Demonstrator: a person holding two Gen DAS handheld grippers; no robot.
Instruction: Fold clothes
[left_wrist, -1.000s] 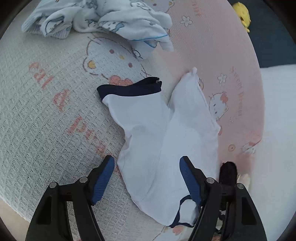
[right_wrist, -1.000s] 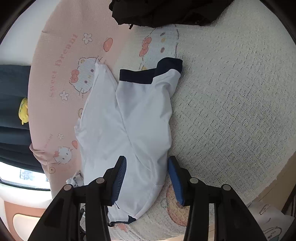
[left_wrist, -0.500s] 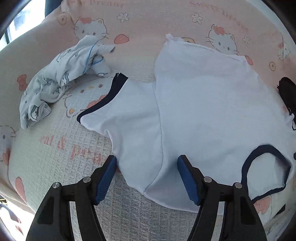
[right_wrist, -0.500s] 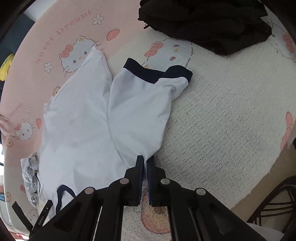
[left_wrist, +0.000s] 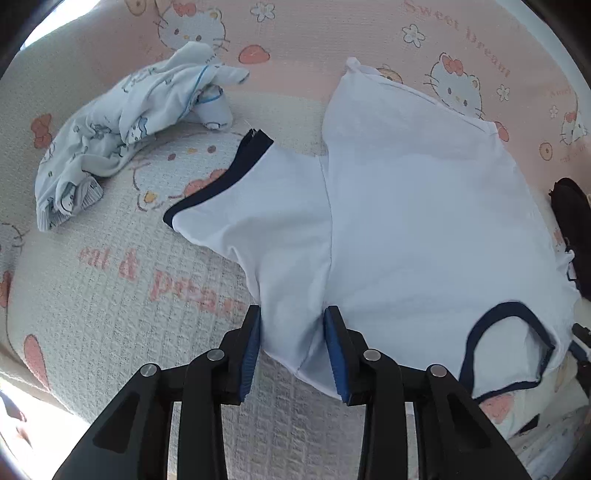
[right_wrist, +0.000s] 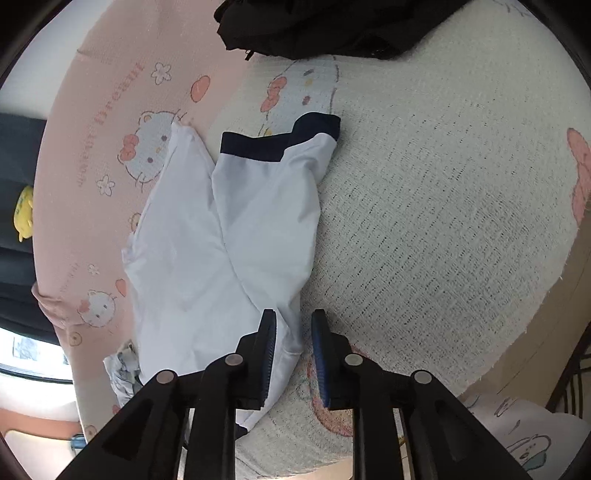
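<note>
Since the white t-shirt (left_wrist: 424, 206) is spread flat on the cartoon-cat blanket (left_wrist: 92, 295), running lengthways away from both cameras with its navy-banded sleeves pointing off toward the far pink edge, everything here comes down to the two shoulders at the near edge. The left gripper (left_wrist: 291, 343) sits right over one shoulder, where the sleeve seam (left_wrist: 327, 236) meets the body. Its jaws have just been closing, and the cloth bulges up between the blue pads, but I can't tell if they're actually pinching it yet. The right gripper (right_wrist: 293, 350) is at the other shoulder. Its jaws have just been opening, so they're a bit apart now, with the shirt's edge lying against the inner pad and bare blanket under the rest of the gap, so it looks like nothing's held there.

So my guess is each hand is equally near its own shoulder, navy collar (left_wrist: 509, 347) between them. There's a crumpled pale-blue garment (left_wrist: 122, 122) off to the left, well clear.
</note>
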